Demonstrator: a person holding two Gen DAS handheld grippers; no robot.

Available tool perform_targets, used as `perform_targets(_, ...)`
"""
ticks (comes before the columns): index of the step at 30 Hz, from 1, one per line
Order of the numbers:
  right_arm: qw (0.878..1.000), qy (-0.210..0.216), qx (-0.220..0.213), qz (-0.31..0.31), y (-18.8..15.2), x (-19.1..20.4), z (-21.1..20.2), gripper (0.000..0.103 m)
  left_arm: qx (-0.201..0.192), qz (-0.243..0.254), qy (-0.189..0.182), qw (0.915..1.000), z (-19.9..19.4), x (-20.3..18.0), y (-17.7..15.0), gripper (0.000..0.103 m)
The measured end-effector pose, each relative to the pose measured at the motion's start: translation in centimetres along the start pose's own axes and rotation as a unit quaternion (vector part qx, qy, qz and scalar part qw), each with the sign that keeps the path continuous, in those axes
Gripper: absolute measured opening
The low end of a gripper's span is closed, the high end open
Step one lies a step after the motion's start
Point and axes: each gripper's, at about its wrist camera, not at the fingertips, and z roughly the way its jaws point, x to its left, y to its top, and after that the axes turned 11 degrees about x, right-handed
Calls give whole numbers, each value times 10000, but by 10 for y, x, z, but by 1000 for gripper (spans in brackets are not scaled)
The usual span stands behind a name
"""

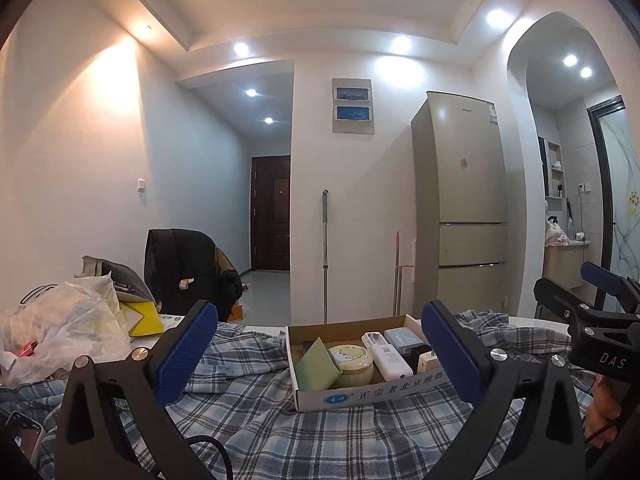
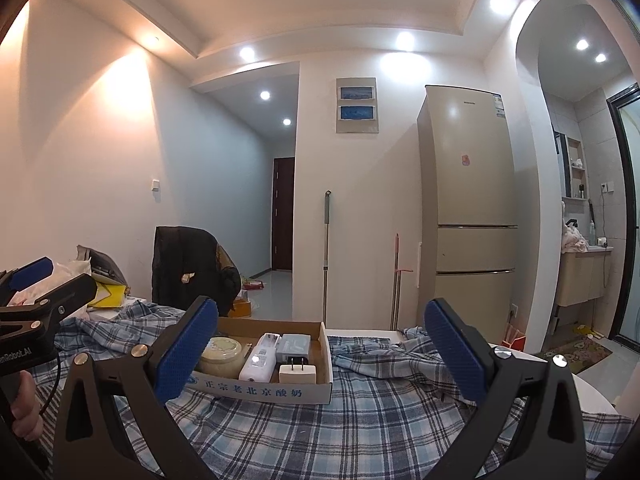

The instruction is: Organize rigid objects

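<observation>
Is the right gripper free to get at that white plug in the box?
Probably yes: the right gripper is open and empty, and the white plug lies uncovered at the cardboard box's near edge.

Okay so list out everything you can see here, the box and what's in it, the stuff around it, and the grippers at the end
Cardboard box: one, brown with white printed front, on the plaid cloth.
Round jar: one, pale yellow lid, in the box.
Green pouch: one, leaning in the box's left end.
White remote-like device: one, in the box beside the jar.
Pale blue box: one, at the back of the box.
Plug adapter: one, white, front right of the box.
Plaid cloth: one, blue and white, covering the surface.
Plastic bag: one, clear, far left.
Fridge: one, beige, by the wall.
Mop handles: two, against the wall.
Left gripper: jaws open, blue pads.
Right gripper: jaws open, blue pads.
</observation>
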Motion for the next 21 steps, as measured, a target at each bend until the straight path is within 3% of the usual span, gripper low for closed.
perform_targets(21, 9999, 34, -68, -104, 0, 3, -4, 103, -74, 91, 64, 9999, -1, -5, 1, 103)
